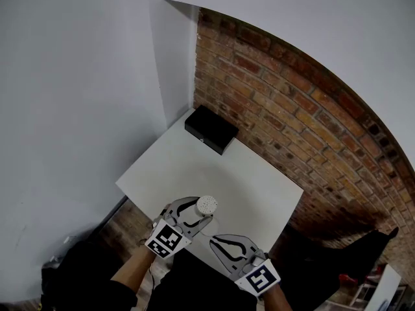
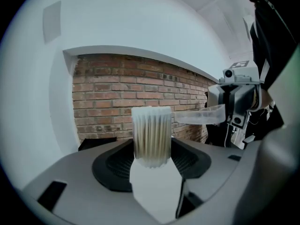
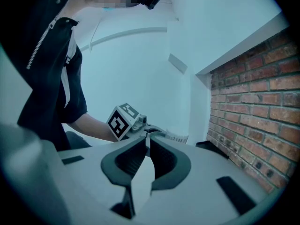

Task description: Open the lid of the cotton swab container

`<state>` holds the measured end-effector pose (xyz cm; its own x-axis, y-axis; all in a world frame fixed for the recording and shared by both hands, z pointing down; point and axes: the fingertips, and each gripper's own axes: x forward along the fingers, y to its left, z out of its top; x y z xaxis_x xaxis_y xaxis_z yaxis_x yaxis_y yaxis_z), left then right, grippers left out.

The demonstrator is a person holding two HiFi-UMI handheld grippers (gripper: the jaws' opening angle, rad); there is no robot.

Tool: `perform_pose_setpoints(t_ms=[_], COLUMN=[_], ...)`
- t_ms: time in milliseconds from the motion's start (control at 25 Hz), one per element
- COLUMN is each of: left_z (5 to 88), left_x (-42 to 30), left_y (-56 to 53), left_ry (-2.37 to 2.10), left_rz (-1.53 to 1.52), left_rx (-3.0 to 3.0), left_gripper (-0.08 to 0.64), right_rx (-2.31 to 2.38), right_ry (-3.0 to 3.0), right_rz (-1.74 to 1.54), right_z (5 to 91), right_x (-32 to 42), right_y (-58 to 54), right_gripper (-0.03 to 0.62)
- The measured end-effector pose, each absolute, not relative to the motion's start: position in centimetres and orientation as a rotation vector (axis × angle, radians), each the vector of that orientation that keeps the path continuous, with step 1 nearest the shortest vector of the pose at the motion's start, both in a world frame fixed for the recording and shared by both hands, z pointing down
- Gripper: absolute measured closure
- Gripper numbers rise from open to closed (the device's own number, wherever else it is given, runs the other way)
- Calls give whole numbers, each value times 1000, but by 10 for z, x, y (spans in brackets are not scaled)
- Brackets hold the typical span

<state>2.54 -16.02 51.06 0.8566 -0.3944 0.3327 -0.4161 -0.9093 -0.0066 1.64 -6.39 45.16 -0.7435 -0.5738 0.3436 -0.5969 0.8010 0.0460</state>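
Left gripper view: at frame centre, the left gripper [image 2: 152, 161] clamps the clear round tub of cotton swabs [image 2: 151, 130] to steady it. At right, the right gripper [image 2: 224, 112] pinches its translucent plastic lid [image 2: 197, 116], held clear.

White table [image 1: 188, 167] beside brick wall [image 1: 292, 109], white wall [image 1: 78, 96]

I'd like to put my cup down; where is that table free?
The white table is bare across its middle, between the black box at the far corner and the cotton swab container. The near edge is crowded by the left gripper and right gripper.
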Motion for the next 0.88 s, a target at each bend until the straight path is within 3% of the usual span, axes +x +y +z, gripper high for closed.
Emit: perform_pose_setpoints(t_ms=[520,880], left_z=[493,488], left_x=[25,14], left_y=[-164,-170], left_ry=[-660,-703], left_rz=[422,417], left_rx=[2975,2964], left_gripper=[307,307], right_rx=[903,1333], right_ry=[-2650,-2639], right_rz=[42,58], right_z=[446,416], right_x=[15,57], right_y=[-64,-91], right_gripper=[548,552])
